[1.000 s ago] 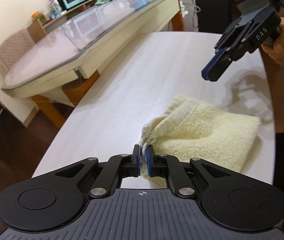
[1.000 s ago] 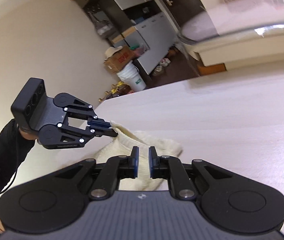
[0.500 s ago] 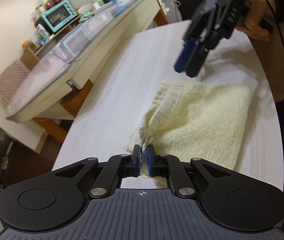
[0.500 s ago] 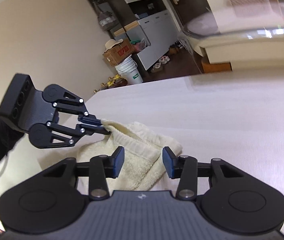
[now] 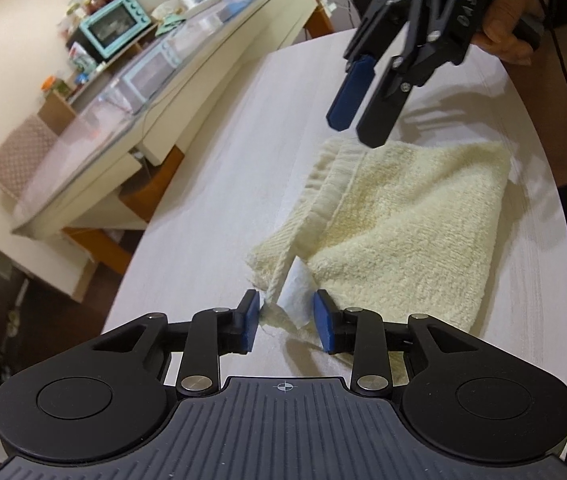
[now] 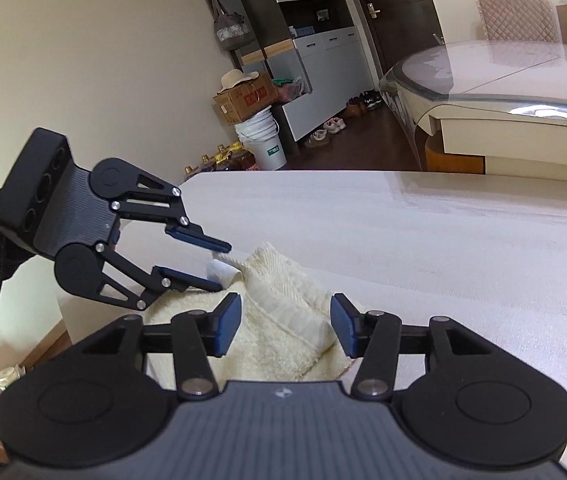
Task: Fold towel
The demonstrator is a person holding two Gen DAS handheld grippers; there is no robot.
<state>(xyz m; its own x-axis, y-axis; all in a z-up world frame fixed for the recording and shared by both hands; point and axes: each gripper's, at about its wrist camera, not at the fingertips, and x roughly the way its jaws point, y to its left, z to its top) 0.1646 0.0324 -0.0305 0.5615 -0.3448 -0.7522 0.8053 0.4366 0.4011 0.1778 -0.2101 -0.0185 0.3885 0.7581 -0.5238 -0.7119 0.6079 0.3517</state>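
A folded pale yellow towel (image 5: 403, 220) (image 6: 279, 344) lies on the white table (image 5: 223, 160) (image 6: 443, 260). My left gripper (image 5: 287, 320) (image 6: 219, 266) is at the towel's near corner, where a white label (image 5: 295, 296) (image 6: 219, 271) sticks up. Its jaws are opening; the corner sits loosely between the pads without being pressed. In the left wrist view my right gripper (image 5: 357, 128) (image 6: 285, 328) hovers just above the towel's far corner, held by a hand. Its jaws are also opening, with nothing gripped.
A glass-topped table (image 5: 123, 120) (image 6: 503, 92) stands beyond the white one, carrying a teal oven (image 5: 113, 34) and clutter. The white table's rounded edge runs close to the towel on the right. A bucket (image 6: 267, 140) and boxes sit on the floor.
My left jaws have let go of the towel corner, which now rests slack on the table. My right jaws went from shut to wide apart and moved over the towel's far corner.
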